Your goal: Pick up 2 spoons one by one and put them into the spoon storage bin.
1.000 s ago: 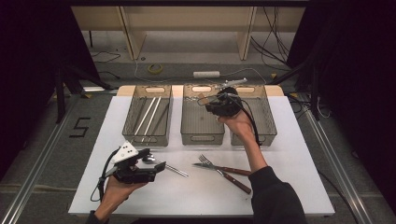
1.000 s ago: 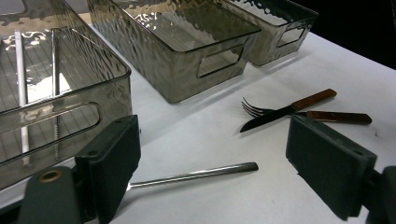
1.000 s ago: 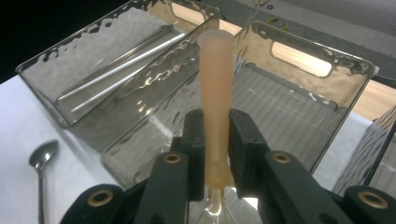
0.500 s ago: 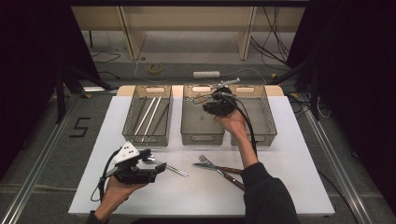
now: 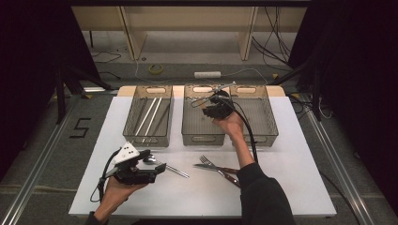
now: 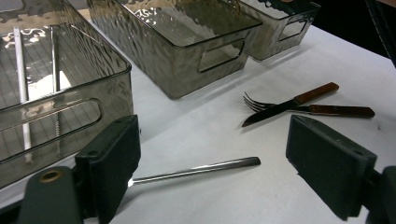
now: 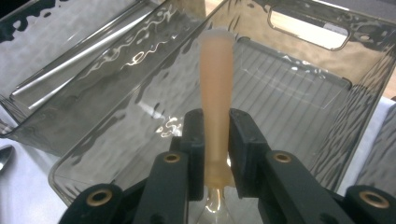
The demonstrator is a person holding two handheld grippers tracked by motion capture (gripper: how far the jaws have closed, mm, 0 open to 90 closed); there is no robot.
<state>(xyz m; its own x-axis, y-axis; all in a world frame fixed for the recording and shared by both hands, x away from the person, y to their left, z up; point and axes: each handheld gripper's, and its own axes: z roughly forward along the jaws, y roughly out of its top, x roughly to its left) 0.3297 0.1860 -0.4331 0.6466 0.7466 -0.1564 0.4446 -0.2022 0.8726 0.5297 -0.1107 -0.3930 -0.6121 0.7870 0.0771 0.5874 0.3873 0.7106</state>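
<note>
**Over the middle bin, a pale-handled utensil in the right tool's grip**

Over the middle bin (image 5: 202,123) at the far edge of the table (image 5: 291,187), the right tool (image 5: 217,107) is hanging with its jaws clenched on a utensil with a pale, translucent handle (image 7: 215,88). In the right gripper view the two black pads are pressing on that handle from both sides, low on its length, and the handle is rising straight between them toward the bin's far wall. A glint of metal is showing just below the pads; what kind of head it carries I cannot tell. In the high view a thin metal part is sticking out past the tool toward the far edge.

Down at the near left corner, the left tool (image 5: 152,169) is lying level just above the table, jaws released and standing wide. A steel handle (image 6: 196,170) is lying on the white top between those jaws, and no pad is touching it.

To the right of it, a fork (image 5: 213,167) and a knife (image 5: 217,168), both wooden-handled, are resting crossed on the table near the front of the middle bin. Long straws (image 5: 149,117) are lying in the left bin (image 5: 141,138). The right bin (image 5: 263,117) is sitting beside the middle one.
</note>
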